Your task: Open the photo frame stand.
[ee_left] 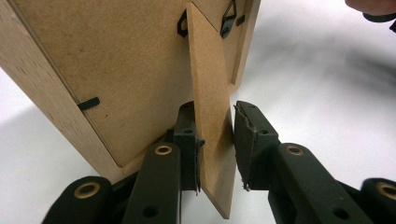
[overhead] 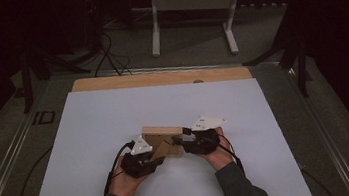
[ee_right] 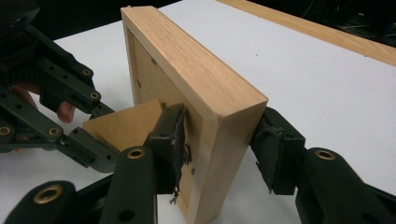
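Note:
A light wooden picture frame (overhead: 164, 129) stands on edge on the white sheet (overhead: 113, 110), its back toward the person. My right gripper (ee_right: 222, 149) is shut on the frame's (ee_right: 187, 60) end, one pad on the back and one on the front. The brown fibreboard stand (ee_left: 210, 93) swings out from the back panel. My left gripper (ee_left: 217, 144) straddles this stand: the left pad lies against it and a thin gap shows at the right pad. In the high view the left gripper (overhead: 156, 153) and right gripper (overhead: 185, 139) meet at the frame.
The white sheet covers a wooden board whose bare strip (overhead: 160, 78) runs along the far edge. Beyond it, on the dark floor, are a white table base (overhead: 191, 5) and cables (overhead: 107, 56). Metal rails (overhead: 12, 143) flank the table.

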The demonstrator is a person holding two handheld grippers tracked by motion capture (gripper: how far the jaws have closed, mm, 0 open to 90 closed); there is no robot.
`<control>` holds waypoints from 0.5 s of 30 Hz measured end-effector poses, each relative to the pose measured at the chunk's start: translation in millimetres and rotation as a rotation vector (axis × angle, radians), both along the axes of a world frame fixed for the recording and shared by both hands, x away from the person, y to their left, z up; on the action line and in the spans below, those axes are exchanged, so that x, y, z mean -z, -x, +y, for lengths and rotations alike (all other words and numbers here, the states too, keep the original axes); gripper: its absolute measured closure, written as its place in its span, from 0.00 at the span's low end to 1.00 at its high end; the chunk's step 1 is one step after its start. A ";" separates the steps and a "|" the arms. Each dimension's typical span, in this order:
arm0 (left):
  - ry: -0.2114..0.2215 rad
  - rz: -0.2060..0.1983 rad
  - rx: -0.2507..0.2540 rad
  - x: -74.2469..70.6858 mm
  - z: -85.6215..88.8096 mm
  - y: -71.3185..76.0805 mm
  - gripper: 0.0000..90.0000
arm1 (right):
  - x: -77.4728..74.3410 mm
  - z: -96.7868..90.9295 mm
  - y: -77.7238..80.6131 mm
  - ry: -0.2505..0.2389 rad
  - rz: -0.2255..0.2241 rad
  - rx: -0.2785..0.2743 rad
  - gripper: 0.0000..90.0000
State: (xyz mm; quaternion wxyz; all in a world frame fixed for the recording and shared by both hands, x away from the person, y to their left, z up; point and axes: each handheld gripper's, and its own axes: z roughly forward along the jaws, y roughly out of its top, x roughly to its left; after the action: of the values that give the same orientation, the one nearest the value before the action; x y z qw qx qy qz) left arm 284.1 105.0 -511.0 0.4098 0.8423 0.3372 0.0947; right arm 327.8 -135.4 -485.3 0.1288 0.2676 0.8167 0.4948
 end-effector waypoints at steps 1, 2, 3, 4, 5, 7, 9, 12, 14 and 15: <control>-0.004 -0.001 -0.001 0.2 -0.1 -0.8 0.80 | -0.2 0.2 0.5 0.002 -0.003 0.004 0.61; -0.010 -0.005 -0.004 0.4 -0.3 -1.9 0.81 | -0.6 0.3 0.9 0.004 -0.008 0.004 0.62; -0.010 -0.003 -0.007 0.8 -0.4 -3.1 0.81 | -1.1 0.4 1.4 0.012 -0.015 0.007 0.62; -0.014 -0.006 -0.012 1.5 -0.4 -5.2 0.82 | -1.7 0.5 1.8 0.019 -0.022 0.007 0.62; -0.009 0.001 -0.013 2.2 -0.6 -6.9 0.83 | -2.5 0.6 2.1 0.030 -0.030 0.007 0.62; -0.012 -0.005 -0.012 3.3 -0.9 -9.2 0.85 | -3.6 1.0 1.9 0.044 -0.042 0.005 0.61; -0.012 -0.011 -0.012 4.7 -1.9 -12.4 0.85 | -4.5 1.9 0.6 0.061 -0.057 0.007 0.61; -0.005 -0.016 -0.010 6.7 -2.8 -18.5 0.85 | -4.8 1.8 -1.6 0.071 -0.064 0.015 0.61; -0.007 -0.020 -0.008 7.2 -4.3 -22.1 0.85 | -4.8 1.3 -3.4 0.075 -0.069 0.026 0.61; -0.009 -0.025 -0.010 7.3 -5.7 -24.8 0.85 | -4.9 1.0 -4.4 0.079 -0.075 0.030 0.61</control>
State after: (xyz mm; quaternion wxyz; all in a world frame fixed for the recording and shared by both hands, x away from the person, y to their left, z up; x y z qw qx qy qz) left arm 308.9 99.3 -518.3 0.4098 0.8411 0.3358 0.1089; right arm 332.2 -134.4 -480.5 0.1772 0.2558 0.8260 0.4700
